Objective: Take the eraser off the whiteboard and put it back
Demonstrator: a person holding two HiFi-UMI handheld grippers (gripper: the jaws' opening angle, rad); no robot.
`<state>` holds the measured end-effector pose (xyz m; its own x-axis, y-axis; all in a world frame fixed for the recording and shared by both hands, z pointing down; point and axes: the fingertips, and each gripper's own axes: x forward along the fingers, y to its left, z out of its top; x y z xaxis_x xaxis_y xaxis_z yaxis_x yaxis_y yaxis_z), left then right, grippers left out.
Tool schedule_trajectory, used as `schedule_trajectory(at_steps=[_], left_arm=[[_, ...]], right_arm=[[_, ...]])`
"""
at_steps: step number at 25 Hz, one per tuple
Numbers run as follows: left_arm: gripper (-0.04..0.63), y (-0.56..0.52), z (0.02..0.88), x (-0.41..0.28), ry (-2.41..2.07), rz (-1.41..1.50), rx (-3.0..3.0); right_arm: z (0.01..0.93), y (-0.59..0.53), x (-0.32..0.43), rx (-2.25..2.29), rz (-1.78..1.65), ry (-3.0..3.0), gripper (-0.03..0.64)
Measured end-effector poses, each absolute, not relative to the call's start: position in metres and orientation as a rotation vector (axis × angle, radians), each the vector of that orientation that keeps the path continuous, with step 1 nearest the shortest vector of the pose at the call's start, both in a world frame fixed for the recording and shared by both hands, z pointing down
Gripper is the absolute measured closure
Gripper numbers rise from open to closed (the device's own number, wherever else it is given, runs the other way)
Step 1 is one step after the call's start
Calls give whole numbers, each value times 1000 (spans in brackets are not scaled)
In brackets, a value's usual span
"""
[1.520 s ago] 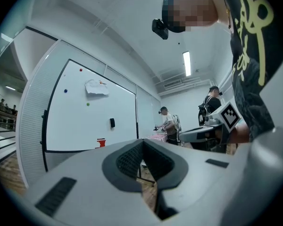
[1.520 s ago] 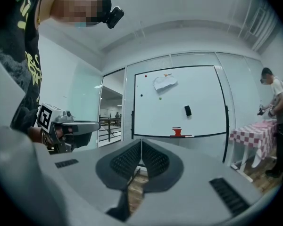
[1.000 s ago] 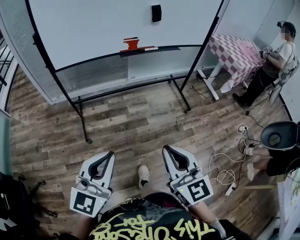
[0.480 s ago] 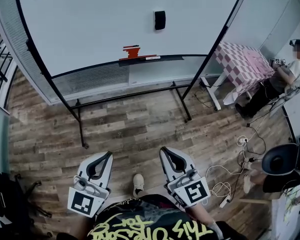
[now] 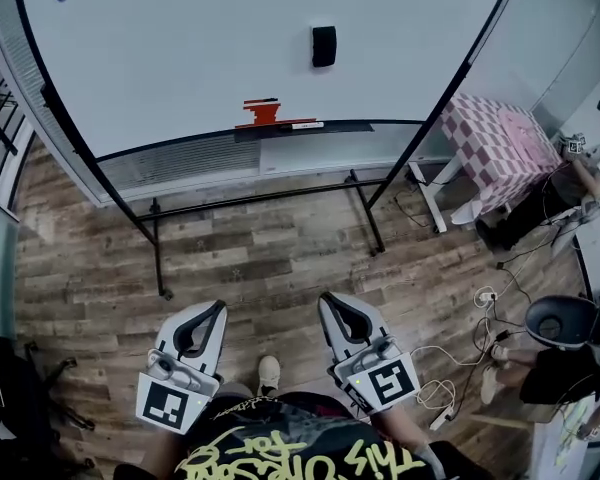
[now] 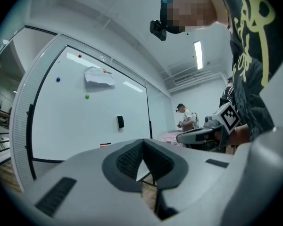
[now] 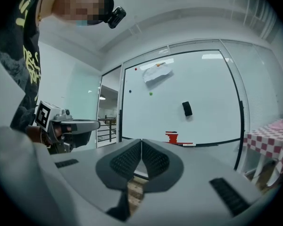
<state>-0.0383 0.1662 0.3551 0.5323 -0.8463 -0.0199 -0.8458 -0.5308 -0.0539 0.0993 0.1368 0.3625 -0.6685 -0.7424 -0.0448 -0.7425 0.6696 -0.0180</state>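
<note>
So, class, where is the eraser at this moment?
In the head view, the black eraser sits on the whiteboard, right of centre, above and to the right of the red object on the ledge.

Black shirt, yellow graffiti lettering, upside down, only "This" readable

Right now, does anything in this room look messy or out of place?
Two things: a crumpled sheet of paper hangs askew near the whiteboard's top, and loose white cables sprawl over the floor at right.
</note>
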Motion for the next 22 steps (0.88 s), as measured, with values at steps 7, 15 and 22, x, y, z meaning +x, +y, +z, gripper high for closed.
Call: schedule_trajectory(at_steps=[7,15,22], left_arm=[[589,156,356,-41,1492,-23,-2705],[589,146,355,-34,1451,-20,-2715],[589,149,357,-28,1436,-30,-2730]], right_arm=[[365,128,93,-1247,1,2831,607],[367,122,94,-1251,-1,2839,607],[364,123,94,-1222,27,2850,607]])
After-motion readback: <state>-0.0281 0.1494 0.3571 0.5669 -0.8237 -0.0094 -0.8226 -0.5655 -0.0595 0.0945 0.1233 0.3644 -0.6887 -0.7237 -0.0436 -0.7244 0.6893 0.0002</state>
